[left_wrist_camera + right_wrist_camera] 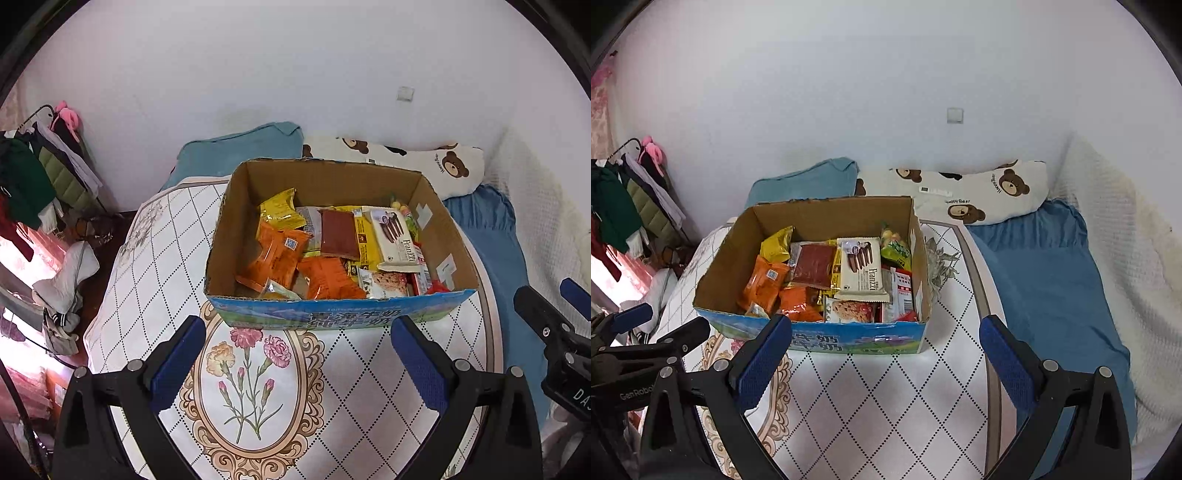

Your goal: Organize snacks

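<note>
In the left wrist view, the cardboard box [340, 243] sits at the centre of the frame on a round table [147, 280] with a diamond and carnation pattern. Its long axis runs left to right, open top upward, and the blue front wall carries upside-down Chinese characters. Inside lie orange packets [275, 254], a yellow packet [280, 208], a dark red packet [338, 234] and a white wafer pack [395, 236] lettered "Franzzi", its long axis running up the frame. The left gripper [297, 363] points at the box from the bottom of the frame, fingers spread wide and empty.

In the right wrist view, the box lies centre-left, its long axis slanting slightly. A green packet [895, 249] shows at the box's upper right. A pillow [993, 192] in the upper right reads "Happy Bear". The right gripper [886, 360] levels at the box's right corner from the bottom edge, fingers wide apart, holding nothing.
</note>
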Demonstrator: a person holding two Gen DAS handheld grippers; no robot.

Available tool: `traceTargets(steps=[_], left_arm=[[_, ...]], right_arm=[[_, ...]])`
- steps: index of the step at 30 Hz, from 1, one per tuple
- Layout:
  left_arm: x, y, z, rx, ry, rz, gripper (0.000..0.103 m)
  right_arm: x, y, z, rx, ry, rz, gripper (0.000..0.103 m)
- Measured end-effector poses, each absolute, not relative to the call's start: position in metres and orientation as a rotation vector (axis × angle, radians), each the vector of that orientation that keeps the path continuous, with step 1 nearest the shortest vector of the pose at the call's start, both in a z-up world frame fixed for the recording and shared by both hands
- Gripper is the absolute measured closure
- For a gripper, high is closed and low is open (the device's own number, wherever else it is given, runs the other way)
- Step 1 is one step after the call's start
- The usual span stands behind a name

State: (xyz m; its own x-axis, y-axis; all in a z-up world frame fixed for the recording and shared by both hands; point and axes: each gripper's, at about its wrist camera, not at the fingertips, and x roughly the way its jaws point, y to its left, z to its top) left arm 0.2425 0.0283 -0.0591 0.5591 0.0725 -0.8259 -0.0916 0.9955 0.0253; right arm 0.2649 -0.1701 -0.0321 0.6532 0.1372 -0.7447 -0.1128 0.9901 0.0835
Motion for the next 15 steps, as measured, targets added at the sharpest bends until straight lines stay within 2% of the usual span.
traceTargets(steps=[15], left_arm=[[0.248,0.0305,-0.0635,-0.024,0.982,0.086,0.0]], right_arm=[[0.2713,-0.1755,-0.0428,0.036,0.874,0.14,0.0]])
